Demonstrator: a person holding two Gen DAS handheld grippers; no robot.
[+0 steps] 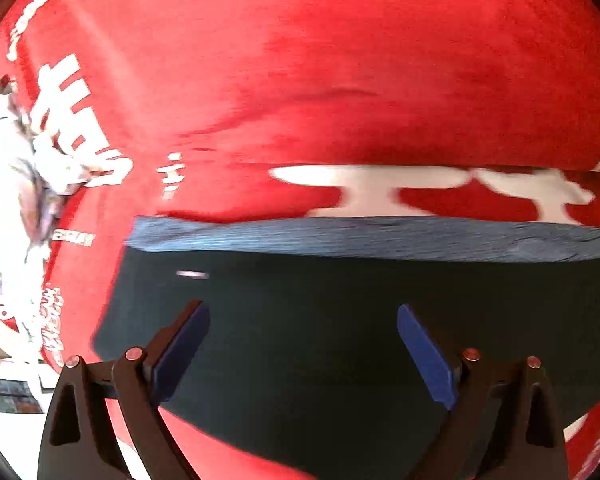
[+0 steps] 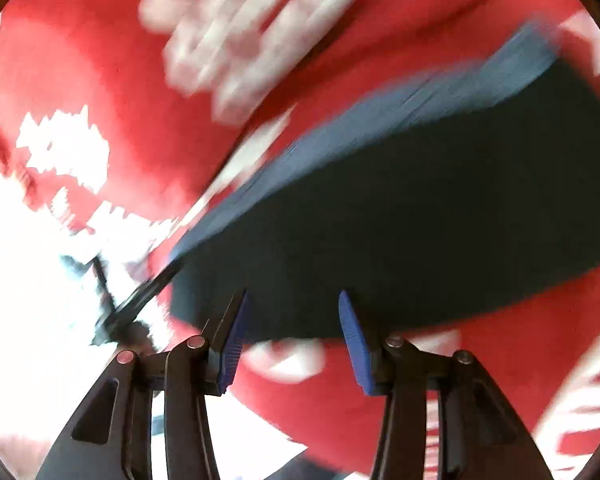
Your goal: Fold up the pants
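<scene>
Dark pants [image 1: 320,320] lie flat on a red cloth [image 1: 300,60] with white lettering; a blue-grey ribbed waistband [image 1: 360,238] runs along their far edge. My left gripper [image 1: 303,354] hovers above the dark fabric, its blue pads spread wide with nothing between them. In the blurred right wrist view the same pants [image 2: 400,220] slant across the picture, the waistband [image 2: 380,120] on their upper left side. My right gripper [image 2: 292,338] stands open over the near edge of the pants, and no cloth is pinched between its pads.
The red cloth [image 2: 100,80] covers the surface all round the pants. A crumpled pale patterned fabric [image 1: 16,168] lies at the left edge. A bright white area with dark thin shapes [image 2: 108,300] sits at the left in the right wrist view, too blurred to name.
</scene>
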